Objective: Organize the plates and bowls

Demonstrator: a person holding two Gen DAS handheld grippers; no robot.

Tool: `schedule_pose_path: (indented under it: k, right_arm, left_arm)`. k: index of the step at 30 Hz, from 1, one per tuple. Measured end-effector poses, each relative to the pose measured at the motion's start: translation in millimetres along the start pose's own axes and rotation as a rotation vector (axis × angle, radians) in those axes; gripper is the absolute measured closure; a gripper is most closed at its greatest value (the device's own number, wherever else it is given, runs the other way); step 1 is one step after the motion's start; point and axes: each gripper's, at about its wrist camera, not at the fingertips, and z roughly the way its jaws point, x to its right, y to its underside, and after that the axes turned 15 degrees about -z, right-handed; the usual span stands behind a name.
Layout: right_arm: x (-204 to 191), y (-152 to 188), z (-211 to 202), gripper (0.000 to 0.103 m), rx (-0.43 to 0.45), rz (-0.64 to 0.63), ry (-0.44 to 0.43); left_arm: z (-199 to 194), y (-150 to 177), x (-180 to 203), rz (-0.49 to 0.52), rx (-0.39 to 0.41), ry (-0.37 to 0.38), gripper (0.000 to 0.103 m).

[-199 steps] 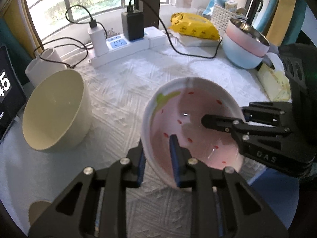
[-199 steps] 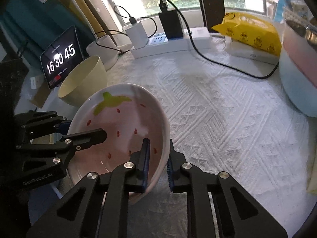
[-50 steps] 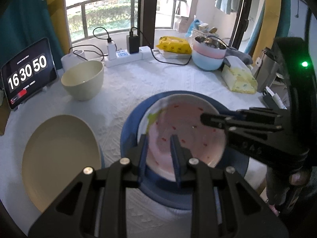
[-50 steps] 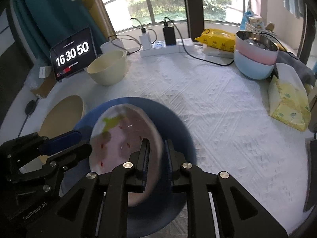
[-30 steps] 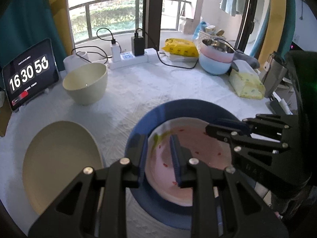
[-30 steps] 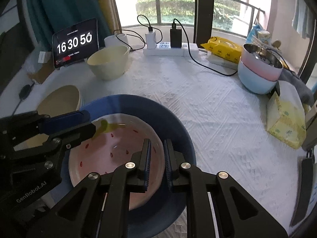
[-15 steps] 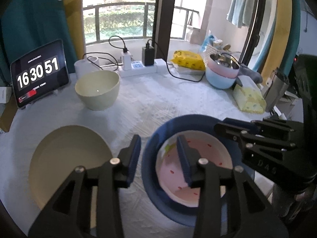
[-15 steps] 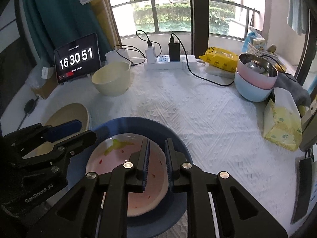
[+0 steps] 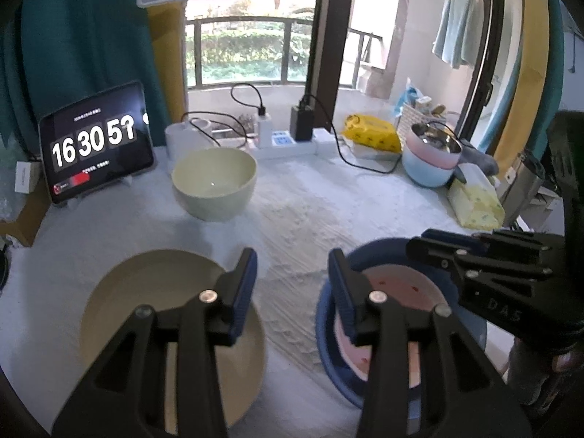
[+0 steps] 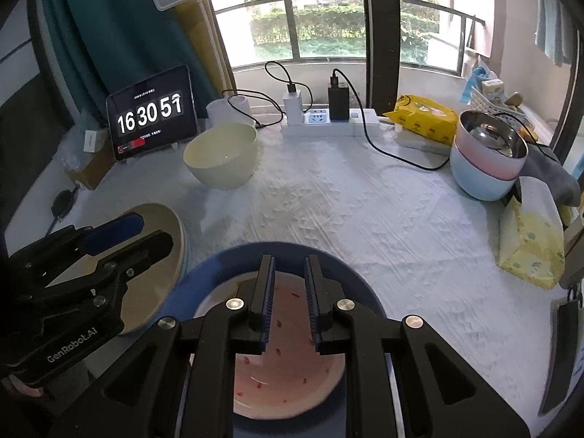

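Though nested — strawberry dish [image 10: 288,372] rim clear

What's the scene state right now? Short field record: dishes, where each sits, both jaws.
strawberry plate: lies inside the blue plate, released
beige plate: on the table left of the blue plate, on another plate's pale rim
cream bowl: upright, alone, near the tablet clock
pink and blue bowls: nested, far right, steel bowl on top
left gripper: jaws have just been opening, nothing between them
right gripper: jaws narrow, above the strawberry plate, gripping nothing
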Motion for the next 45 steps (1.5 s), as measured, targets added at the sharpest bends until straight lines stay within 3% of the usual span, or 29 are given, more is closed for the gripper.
schedule_pose_path:
  k: [30,41,45]
  right_arm:
    - [-35.8,-86.7,47.5,0.085,-0.014,-0.018,-0.001]
    - [-48.0,-118.1,81.1,0.085,-0.04,-0.004,-0.036]
    - [-46.6,-130.4,94.6,0.085,-0.044,-0.01,-0.013]
  left_arm:
    - [33.4,-67.4,-93.7,-0.112,0.006,-0.028,0.061]
    - [51.5,-100.5,-108.9,-0.111,0.017,-0.033,0.06]
    - [71.5,-107.6,-114.8,-0.158,-0.02,-0.019,0.06]
